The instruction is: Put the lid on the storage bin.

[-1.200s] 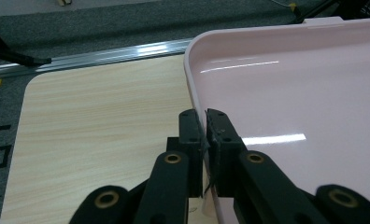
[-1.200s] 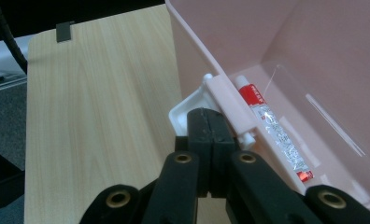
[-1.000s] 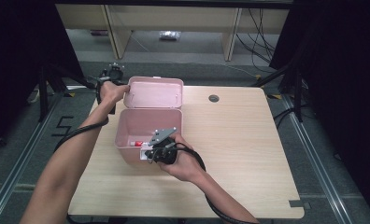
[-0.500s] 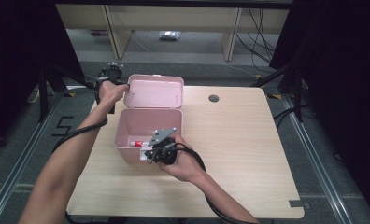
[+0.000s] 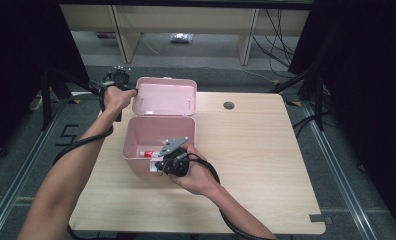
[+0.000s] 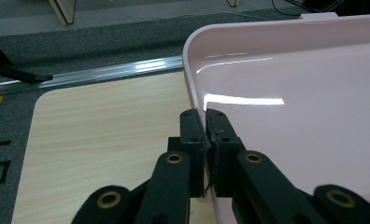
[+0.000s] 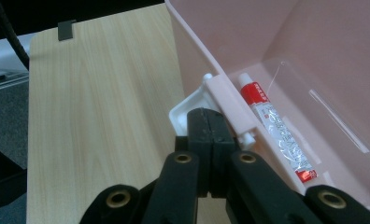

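Holding steady, we see almost nothing shifted over the last second: the pink box (image 5: 158, 145) sits where it was on the desk (image 5: 256, 150), lid (image 5: 166, 96) still thrown back. We judge this a pause with the box held open.

Nearest us, the right gripper (image 5: 168, 162) reaches from a bent wrist to the box's front wall, its fingers (image 7: 206, 128) closed flat together against the white latch (image 7: 190, 109); whether they pinch it, we cannot tell. Inside lies a red-and-white tube (image 7: 276, 128) along that front wall.

Farther off, the left gripper (image 6: 205, 123) on an outstretched arm has its fingers clamped on the lid's left rim.
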